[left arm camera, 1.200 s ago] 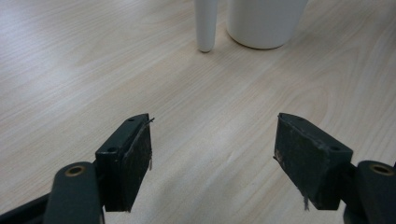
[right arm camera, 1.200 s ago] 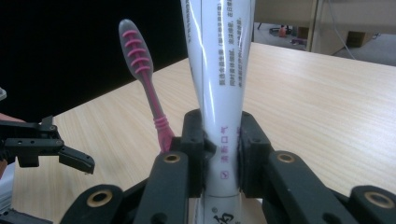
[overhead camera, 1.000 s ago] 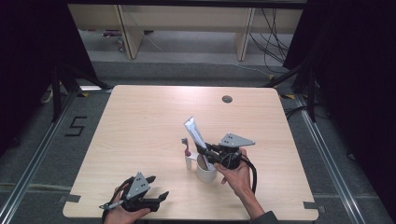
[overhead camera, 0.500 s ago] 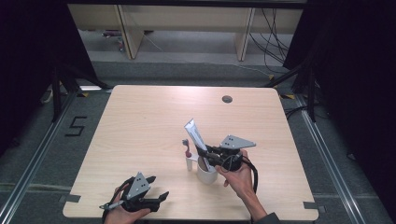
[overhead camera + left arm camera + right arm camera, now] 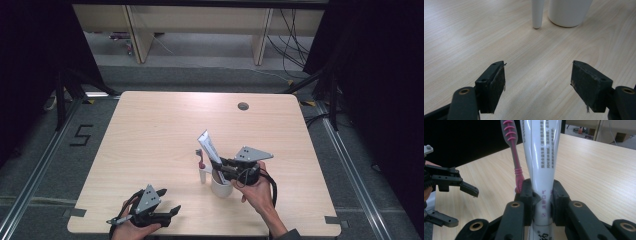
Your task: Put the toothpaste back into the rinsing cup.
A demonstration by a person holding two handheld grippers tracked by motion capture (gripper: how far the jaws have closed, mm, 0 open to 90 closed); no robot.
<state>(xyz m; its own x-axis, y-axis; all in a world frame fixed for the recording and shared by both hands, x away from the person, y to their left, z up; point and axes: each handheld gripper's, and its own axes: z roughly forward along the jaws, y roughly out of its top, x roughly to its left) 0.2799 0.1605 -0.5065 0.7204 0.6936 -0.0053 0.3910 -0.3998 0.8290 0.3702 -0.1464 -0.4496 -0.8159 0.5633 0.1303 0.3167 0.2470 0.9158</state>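
A white toothpaste tube leans up and to the left above a white cup near the table's front middle. My right gripper is shut on the tube just over the cup's rim, and the tube's lower end is hidden behind the jaws. A pink toothbrush stands upright on a white base just left of the cup. My left gripper rests open at the front edge, with nothing between its jaws, facing the cup and base.
The light wooden table has a small round cable hole at the back right. Dark floor, metal rails and shelving surround the table. From the right gripper view, the left gripper sits off to the left.
The right gripper and the tube have sunk slightly toward the cup. The left gripper has not moved.
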